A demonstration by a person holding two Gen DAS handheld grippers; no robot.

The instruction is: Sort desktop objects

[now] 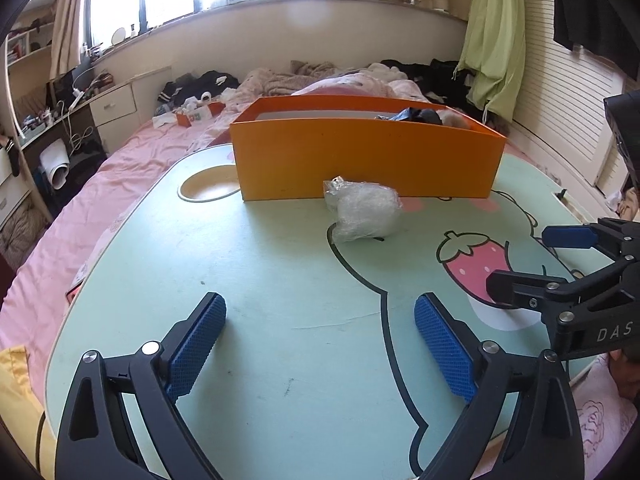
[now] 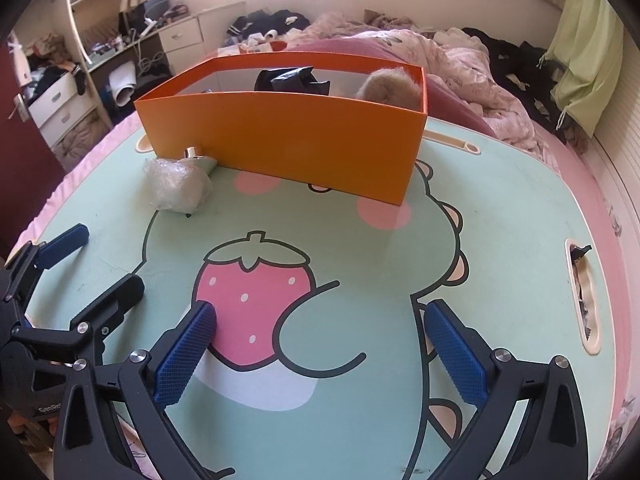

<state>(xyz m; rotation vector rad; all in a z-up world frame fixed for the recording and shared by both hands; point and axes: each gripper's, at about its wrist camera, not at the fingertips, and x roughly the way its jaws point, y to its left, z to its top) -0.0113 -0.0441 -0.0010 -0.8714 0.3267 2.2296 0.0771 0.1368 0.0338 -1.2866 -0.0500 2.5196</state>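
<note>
Evidently we held both claws, left claw (image 1: 320, 344) and right claw (image 2: 320, 354), wide and empty over the counter (image 1: 280, 280), ready for the plastic-wrapped bundle (image 1: 364, 210) beside the orange box (image 1: 360, 160).

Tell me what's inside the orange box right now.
Inside the orange box, a crumpled black bag and a tan fluffy thing poke above the rim. The near wall hides the floor and anything lower.

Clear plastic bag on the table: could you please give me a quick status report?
Left tongs and right tongs open, empty. Crumpled clear plastic bag on table against orange box, untouched. Path clear.
</note>
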